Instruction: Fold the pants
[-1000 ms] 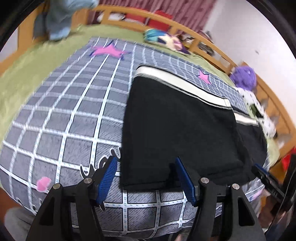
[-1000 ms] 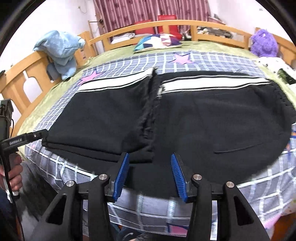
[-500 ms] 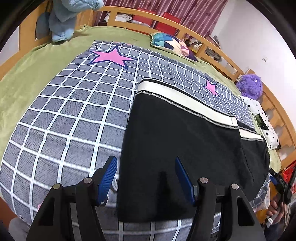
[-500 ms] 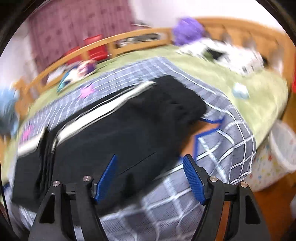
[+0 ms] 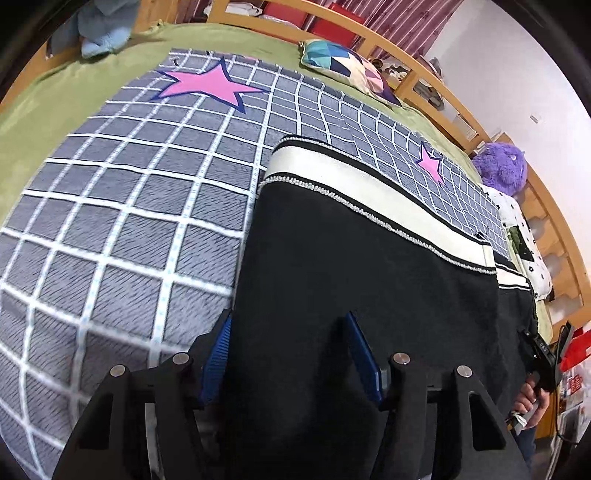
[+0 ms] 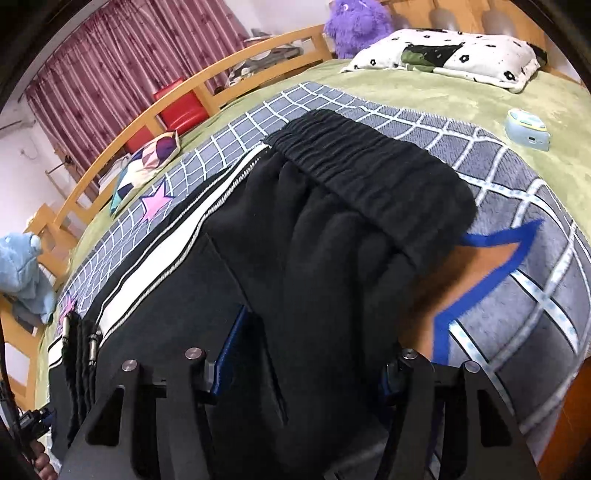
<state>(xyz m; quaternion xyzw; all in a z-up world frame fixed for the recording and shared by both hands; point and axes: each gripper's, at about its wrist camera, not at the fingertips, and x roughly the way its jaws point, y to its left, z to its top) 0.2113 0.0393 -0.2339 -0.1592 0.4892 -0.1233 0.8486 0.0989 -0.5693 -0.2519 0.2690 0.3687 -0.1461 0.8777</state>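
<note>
No brand name, label or legible writing shows on anything in either view; a red item at the far right edge of the left wrist view carries marks too small to read.

The pants (image 5: 369,266) are black, of a thick fleecy cloth, with a wide cream stripe edged by thin black lines and a beaded white trim running down the outer side. They lie flat and lengthwise on a grey blanket (image 5: 122,221) with a white grid and pink stars, spread over the green cover of a wooden-railed bed (image 6: 177,99). In the right wrist view the gathered elastic waistband (image 6: 369,166) bunches up at the end nearer the white flowered pillow (image 6: 443,51), and the cloth below it folds into soft ridges. A dark slit, seemingly a pocket opening, runs down the front of the fabric.

The left tongs (image 5: 290,358) stand over the leg end of the pants, blue pads apart and closing, with the side edge of the black cloth between them; the pads do not yet press on it. The right tongs (image 6: 314,354) sit at the waist end, also closing, with a thick ridge of black cloth rising between the pads. Only the left blue pad shows clearly; the other is hidden behind the fabric, so whether the cloth is pinched cannot be told.

A purple plush toy (image 6: 354,22), a patchwork cushion (image 5: 347,66) and a pale blue stuffed animal (image 6: 22,273) sit around the bed's edges.
</note>
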